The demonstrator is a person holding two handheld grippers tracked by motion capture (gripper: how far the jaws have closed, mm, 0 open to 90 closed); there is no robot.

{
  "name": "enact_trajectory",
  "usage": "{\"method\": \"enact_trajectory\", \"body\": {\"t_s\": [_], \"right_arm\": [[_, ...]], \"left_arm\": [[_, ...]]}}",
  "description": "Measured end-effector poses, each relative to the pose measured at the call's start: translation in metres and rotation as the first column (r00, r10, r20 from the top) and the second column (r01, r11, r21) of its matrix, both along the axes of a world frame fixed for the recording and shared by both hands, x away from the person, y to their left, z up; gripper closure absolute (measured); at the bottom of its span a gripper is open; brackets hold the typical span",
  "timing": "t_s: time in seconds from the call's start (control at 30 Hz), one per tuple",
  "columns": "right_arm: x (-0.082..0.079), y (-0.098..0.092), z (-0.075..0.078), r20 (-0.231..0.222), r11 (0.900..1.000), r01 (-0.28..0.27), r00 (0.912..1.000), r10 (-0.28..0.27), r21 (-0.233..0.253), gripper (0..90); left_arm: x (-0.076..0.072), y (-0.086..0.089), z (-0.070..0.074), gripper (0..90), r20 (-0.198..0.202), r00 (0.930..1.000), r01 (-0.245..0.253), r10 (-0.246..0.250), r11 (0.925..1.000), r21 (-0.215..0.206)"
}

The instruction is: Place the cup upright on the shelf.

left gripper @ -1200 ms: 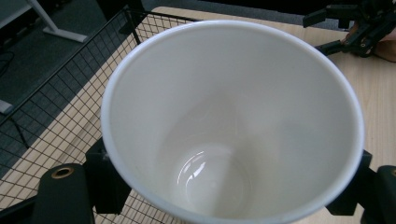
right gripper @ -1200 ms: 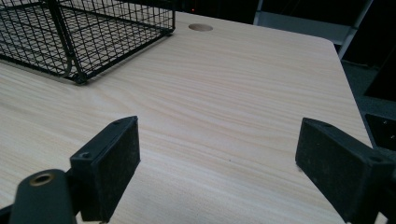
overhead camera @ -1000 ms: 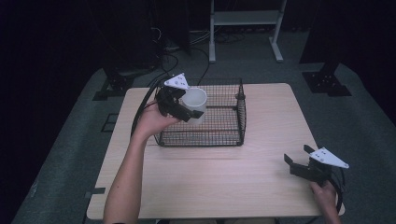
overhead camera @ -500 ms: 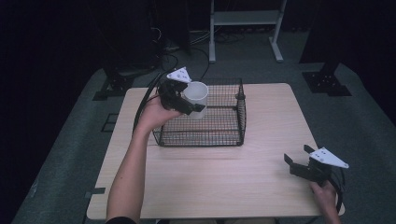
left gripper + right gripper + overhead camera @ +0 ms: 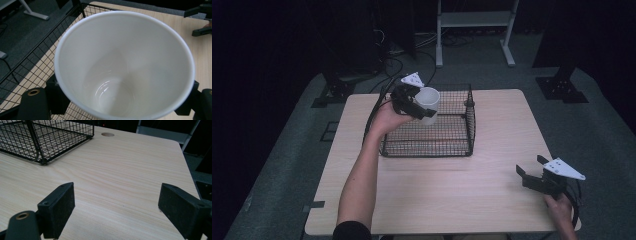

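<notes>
left gripper [image 5: 418,111]: black, grey three-cornered plate | right gripper [image 5: 532,172]: black, square pads, brass screw | sleeve [image 5: 351,231]: black

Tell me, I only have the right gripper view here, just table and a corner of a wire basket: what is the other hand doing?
Observer: The left tool is shut on a white cup, held above the wire basket near its far left corner.
Operator: Is anything in the cup?
Observer: No, the left gripper view looks straight into it and it is empty, with a bare glossy bottom.
Operator: Is the basket holding anything?
Observer: In the high view its mesh floor looks bare; the part under the cup is hidden.
Operator: And where does my tool sit on the table?
Observer: The right tool is at the near right corner of the table, jaws wide open, well apart from the basket.
</notes>
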State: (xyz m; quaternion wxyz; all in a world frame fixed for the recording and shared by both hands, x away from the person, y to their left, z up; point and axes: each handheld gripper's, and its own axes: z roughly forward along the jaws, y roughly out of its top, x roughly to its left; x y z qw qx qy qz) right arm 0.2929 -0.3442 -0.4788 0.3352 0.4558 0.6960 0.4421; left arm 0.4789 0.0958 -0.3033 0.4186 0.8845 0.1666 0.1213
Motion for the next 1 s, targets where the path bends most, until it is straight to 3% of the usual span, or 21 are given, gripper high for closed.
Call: {"method": "enact_trajectory", "body": {"t_s": [0.2, 0.43, 0.63, 1.0], "right_arm": [[0.000, 0.000, 0.000, 0.001, 1.000, -0.002, 1.0000, 0.002, 0.001, 13.0], [0.000, -0.001, 0.000, 0.002, 1.000, -0.002, 1.0000, 0.002, 0.008, 13.0], [0.000, -0.001, 0.000, 0.001, 1.000, -0.002, 1.0000, 0.002, 0.009, 13.0], [0.000, -0.002, 0.000, 0.000, 1.000, 0.001, 1.0000, -0.001, 0.021, 13.0]], "left_arm": [[0.011, -0.005, -0.008, 20.7, -0.019, 0.9997, 0.015, -0.015, 0.9998, 0.010], [0.020, -0.006, -0.014, 20.7, -0.028, 0.9994, 0.021, -0.022, 0.9988, -0.045], [0.025, -0.009, -0.021, 20.8, -0.026, 0.9994, 0.022, -0.023, 0.9994, -0.026], [0.032, -0.011, -0.031, 20.8, -0.051, 0.9983, 0.025, -0.027, 0.9990, -0.037]]}}
